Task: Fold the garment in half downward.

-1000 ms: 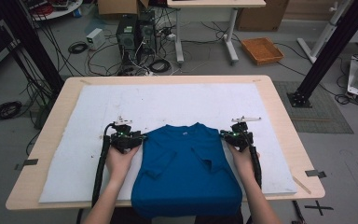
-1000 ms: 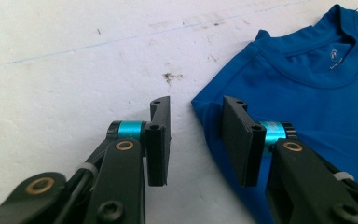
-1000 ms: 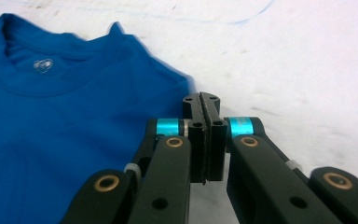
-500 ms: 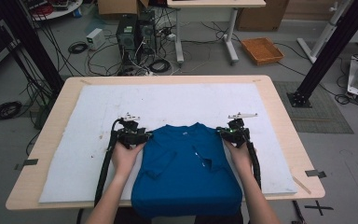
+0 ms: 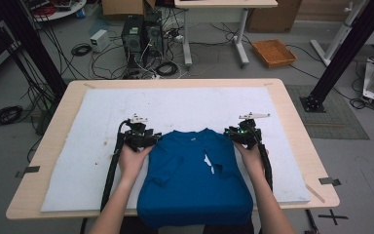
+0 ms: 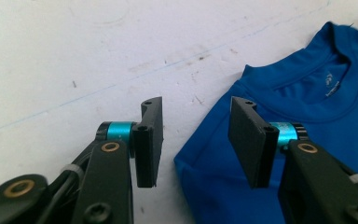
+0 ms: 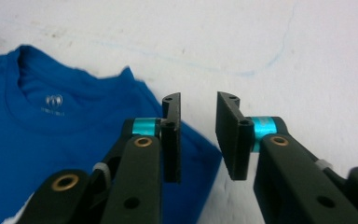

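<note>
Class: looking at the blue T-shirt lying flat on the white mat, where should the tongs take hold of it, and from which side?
Probably at the two shoulder corners of the blue T-shirt, each from its outer side, low along the white mat. The left tongs and right tongs stand open there, and the flat fabric offers only edges to pinch.

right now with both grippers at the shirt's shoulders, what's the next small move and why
Probably ease both grippers inward and close on the shoulder corners. The left gripper and right gripper both stand open, each straddling a corner edge of the blue shirt with no cloth between the jaws yet.
</note>
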A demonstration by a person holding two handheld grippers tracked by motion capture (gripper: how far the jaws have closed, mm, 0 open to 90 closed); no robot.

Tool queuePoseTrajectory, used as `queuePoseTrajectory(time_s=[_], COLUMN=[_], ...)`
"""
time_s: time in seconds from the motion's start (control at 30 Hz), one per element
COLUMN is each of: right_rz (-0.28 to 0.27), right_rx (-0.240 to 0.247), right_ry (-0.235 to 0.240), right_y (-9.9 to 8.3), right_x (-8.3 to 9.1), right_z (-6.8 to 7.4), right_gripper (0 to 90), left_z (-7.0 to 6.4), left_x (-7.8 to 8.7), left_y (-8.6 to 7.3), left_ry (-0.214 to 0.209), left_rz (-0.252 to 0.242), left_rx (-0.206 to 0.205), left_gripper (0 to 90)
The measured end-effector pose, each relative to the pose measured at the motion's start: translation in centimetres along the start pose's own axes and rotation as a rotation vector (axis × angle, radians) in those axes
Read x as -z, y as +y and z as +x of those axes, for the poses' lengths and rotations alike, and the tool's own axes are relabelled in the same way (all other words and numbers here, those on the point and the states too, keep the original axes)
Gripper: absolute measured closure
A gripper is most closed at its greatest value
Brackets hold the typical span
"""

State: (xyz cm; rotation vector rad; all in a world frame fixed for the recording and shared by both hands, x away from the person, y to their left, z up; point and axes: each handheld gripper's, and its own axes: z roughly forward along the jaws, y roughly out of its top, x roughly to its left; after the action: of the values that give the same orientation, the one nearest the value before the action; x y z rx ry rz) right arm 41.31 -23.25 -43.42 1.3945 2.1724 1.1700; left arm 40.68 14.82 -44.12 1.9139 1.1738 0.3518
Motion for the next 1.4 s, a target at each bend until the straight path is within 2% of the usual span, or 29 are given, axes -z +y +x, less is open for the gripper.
queuePoseTrajectory(time_s=[0.1, 0.23, 0.3, 0.37, 0.47, 0.57, 0.63, 0.67, 0.73, 0.83, 0.93, 1.03, 1.17, 1.27, 1.4], right_rz=[0.028, 0.060, 0.083, 0.116, 0.126, 0.129, 0.127, 0.128, 0.127, 0.105, 0.078, 0.062, 0.031, 0.032, -0.001], right_rx=[0.010, 0.041, 0.063, 0.089, 0.119, 0.135, 0.150, 0.155, 0.150, 0.127, 0.113, 0.095, 0.058, 0.050, 0.043], right_ry=[0.021, 0.027, 0.025, 0.018, -0.006, 0.009, 0.012, 0.009, 0.009, 0.019, 0.027, 0.041, 0.053, 0.045, 0.036], right_y=[0.5, 0.7, 0.6, 0.5, 0.4, 0.3, 0.3, 0.3, 0.2, 0.3, 0.5, 0.9, 1.7, 2.6, 3.9], right_x=[-0.7, -1.4, -1.8, -2.3, -2.4, -2.3, -2.3, -2.3, -2.3, -2.1, -1.8, -1.8, -2.0, -2.3, -2.5], right_z=[0.1, 0.7, 1.0, 1.2, 1.5, 1.5, 1.6, 1.7, 1.7, 1.4, 1.1, 0.9, 0.4, 0.1, -0.2], right_gripper=[67.7, 65.1, 65.1, 66.0, 71.9, 83.6, 87.4, 87.7, 88.0, 88.2, 88.2, 88.2, 88.2, 88.2, 88.3], left_z=[-0.1, -0.2, -0.3, -0.4, -1.0, -1.3, -1.4, -1.4, -1.4, -0.9, -0.5, -0.1, 0.5, 0.9, 1.6], left_x=[-0.6, -1.5, -1.5, -1.5, -1.4, -1.4, -1.4, -1.4, -1.4, -1.4, -1.3, -1.3, -1.3, -1.5, -1.5], left_y=[0.5, 0.7, 0.6, 0.6, 0.6, 0.5, 0.5, 0.5, 0.5, 0.5, 0.6, 1.0, 2.2, 3.5, 5.0], left_ry=[-0.011, -0.005, 0.004, 0.016, 0.048, 0.048, 0.045, 0.032, 0.026, 0.001, -0.001, -0.012, -0.014, -0.009, -0.007], left_rz=[0.019, 0.081, 0.081, 0.085, 0.100, 0.098, 0.095, 0.096, 0.098, 0.090, 0.077, 0.065, 0.047, 0.034, -0.009], left_rx=[-0.024, -0.056, -0.075, -0.076, -0.129, -0.136, -0.134, -0.138, -0.147, -0.114, -0.117, -0.103, -0.105, -0.119, -0.119], left_gripper=[54.8, 54.9, 55.7, 57.6, 65.5, 73.2, 78.6, 84.0, 86.9, 87.6, 87.9, 88.1, 88.1, 88.1, 88.1])
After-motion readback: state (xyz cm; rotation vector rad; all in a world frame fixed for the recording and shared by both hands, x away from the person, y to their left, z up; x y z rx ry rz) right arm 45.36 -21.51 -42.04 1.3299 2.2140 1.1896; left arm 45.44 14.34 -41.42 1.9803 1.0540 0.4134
